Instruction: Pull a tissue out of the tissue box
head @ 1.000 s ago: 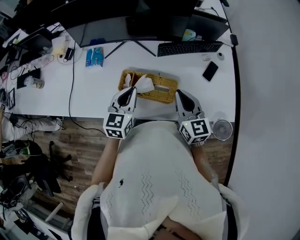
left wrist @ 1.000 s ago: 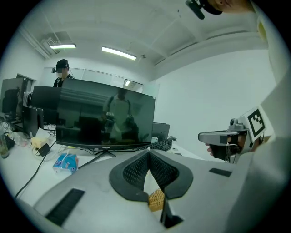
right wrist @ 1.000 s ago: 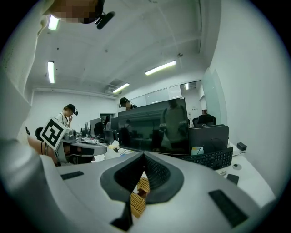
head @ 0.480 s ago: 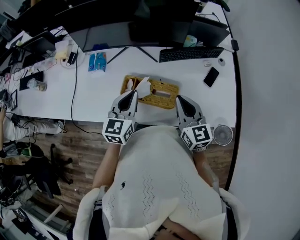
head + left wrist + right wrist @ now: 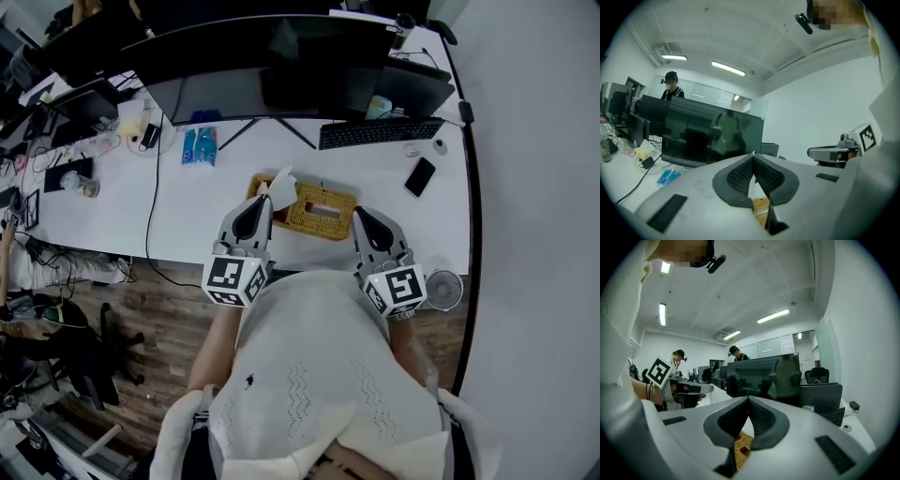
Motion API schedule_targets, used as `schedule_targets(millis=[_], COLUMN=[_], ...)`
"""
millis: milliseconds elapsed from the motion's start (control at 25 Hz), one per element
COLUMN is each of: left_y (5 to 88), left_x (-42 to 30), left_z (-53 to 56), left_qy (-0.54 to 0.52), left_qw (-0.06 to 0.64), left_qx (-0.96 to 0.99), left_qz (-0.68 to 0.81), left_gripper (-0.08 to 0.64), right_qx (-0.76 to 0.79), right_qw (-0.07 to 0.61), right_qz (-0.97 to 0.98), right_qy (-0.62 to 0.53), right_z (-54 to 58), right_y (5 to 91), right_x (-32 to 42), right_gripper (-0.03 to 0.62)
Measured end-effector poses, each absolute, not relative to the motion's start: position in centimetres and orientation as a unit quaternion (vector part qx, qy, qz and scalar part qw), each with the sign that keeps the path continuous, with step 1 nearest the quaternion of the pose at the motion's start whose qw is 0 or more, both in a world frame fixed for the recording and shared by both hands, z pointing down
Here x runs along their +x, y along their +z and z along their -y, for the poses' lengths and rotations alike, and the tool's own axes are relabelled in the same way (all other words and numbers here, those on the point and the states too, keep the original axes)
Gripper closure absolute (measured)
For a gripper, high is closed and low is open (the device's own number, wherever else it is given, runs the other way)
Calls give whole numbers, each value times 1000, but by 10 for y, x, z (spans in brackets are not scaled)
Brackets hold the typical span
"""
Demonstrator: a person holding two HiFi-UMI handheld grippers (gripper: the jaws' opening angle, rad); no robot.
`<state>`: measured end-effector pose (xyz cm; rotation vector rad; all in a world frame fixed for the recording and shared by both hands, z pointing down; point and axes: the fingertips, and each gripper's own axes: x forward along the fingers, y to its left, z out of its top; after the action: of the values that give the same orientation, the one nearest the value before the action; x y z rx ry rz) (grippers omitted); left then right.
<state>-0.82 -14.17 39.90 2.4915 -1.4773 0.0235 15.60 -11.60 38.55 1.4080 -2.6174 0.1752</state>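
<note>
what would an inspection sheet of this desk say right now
surface: white desk, no spills seen
job's things: wicker tissue box; tissue standing up at its left end
clutter: phone, keyboard, blue pack
tools: left tool shut on the tissue; right tool shut, empty, beside the box's right end
cables: black cable over the front edge
surroundings: monitor; person behind

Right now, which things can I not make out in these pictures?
- Tissue box: both gripper views show only a wicker sliver; each gripper's own body hides the rest.
- Tissue: head view, too small to tell whether it has left the slot.
- Blue packet: head view, print too small to read.
</note>
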Motion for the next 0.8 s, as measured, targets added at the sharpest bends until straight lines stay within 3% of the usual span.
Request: schedule_targets(millis=[800], left_y=[325], left_x=[-12], left_z=[152], left_qy=[-38], left_qw=[64], left_qx=[850], left_qz=[521], left_gripper=[548], right_qx=[488], right_qw=[51], right_qz=[872], right_qy=[8], right_z=[133], right_y=[318], right_x=[170], right_gripper=[591])
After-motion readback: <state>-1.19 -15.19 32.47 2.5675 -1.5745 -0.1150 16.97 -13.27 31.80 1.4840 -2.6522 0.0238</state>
